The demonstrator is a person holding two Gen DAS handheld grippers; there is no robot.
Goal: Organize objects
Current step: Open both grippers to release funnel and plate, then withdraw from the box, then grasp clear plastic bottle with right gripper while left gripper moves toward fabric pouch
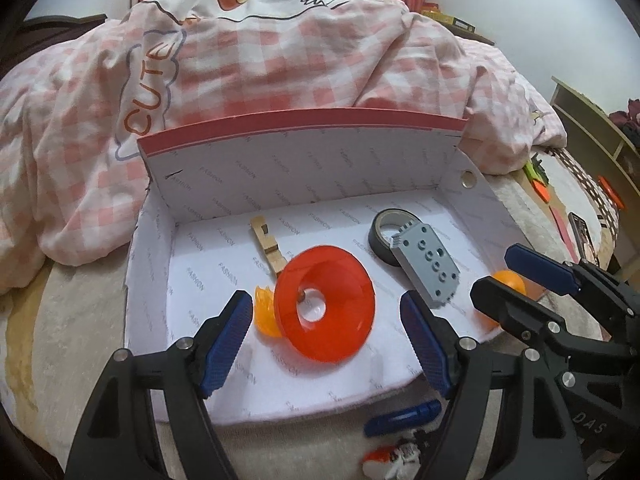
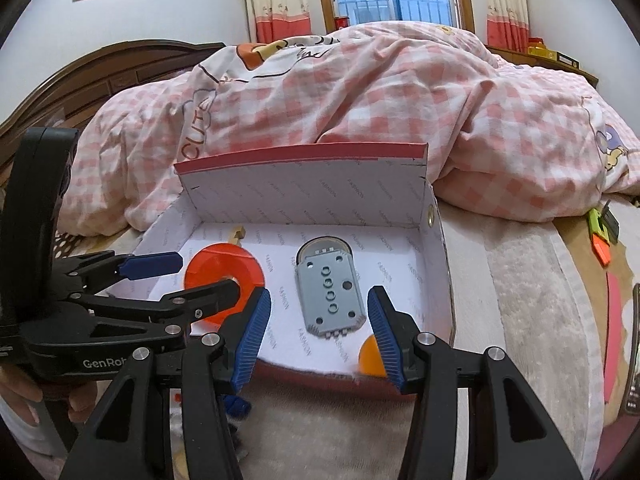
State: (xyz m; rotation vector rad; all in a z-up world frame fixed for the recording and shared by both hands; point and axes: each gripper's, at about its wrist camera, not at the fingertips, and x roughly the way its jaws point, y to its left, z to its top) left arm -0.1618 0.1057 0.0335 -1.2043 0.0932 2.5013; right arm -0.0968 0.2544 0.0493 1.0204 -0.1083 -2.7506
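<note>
An open white box (image 1: 304, 148) with a red rim lies on the bed. A red funnel (image 1: 326, 304) rests in it on its side, behind my open left gripper (image 1: 326, 340), whose pads touch nothing. A grey block (image 2: 330, 294) with round holes leans on a black tape roll (image 1: 386, 232). My right gripper (image 2: 320, 332) hovers over the box's near edge, open, with gaps on both sides of the block behind it. An orange ball (image 2: 370, 354) sits at the box's near right corner by the right finger. Each gripper shows in the other view, left gripper (image 2: 188, 280) and right gripper (image 1: 508, 280).
A wooden peg (image 1: 266, 246) and an orange translucent piece (image 1: 264, 312) also lie in the box. On the blanket before the box are a blue pen-like thing (image 1: 404, 416) and a small white and red toy (image 1: 392, 456). A pink checked quilt (image 1: 280, 60) is heaped behind. Green and orange items (image 2: 598, 236) lie at right.
</note>
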